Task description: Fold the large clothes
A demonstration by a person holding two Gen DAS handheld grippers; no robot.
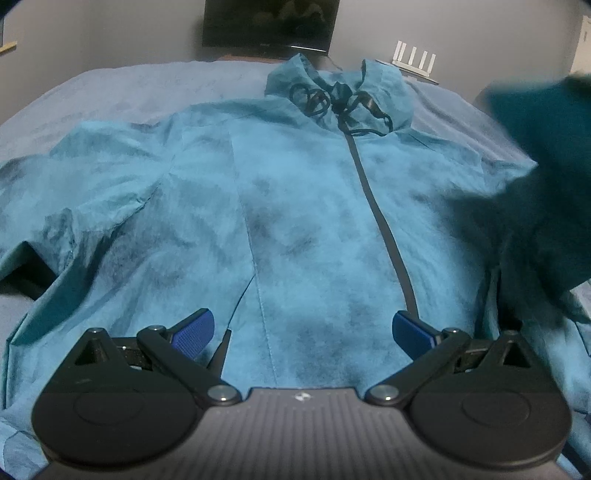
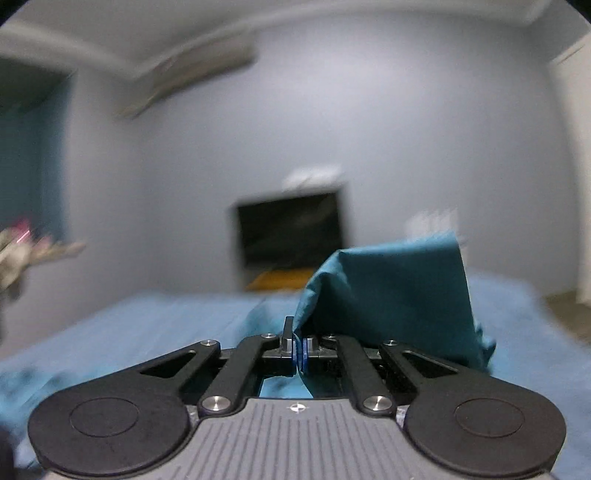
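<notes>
A large teal jacket lies face up on the bed, dark zipper running up to the collar with black drawcords. My left gripper is open and empty, hovering just above the jacket's lower front near the hem. The jacket's right sleeve is lifted, blurred, at the right of the left wrist view. My right gripper is shut on that teal sleeve fabric, which stands up above the pads.
The bed has a pale blue-grey sheet. A dark screen stands against the wall behind the bed, with a white router beside it. The right wrist view is motion-blurred and shows the wall and screen.
</notes>
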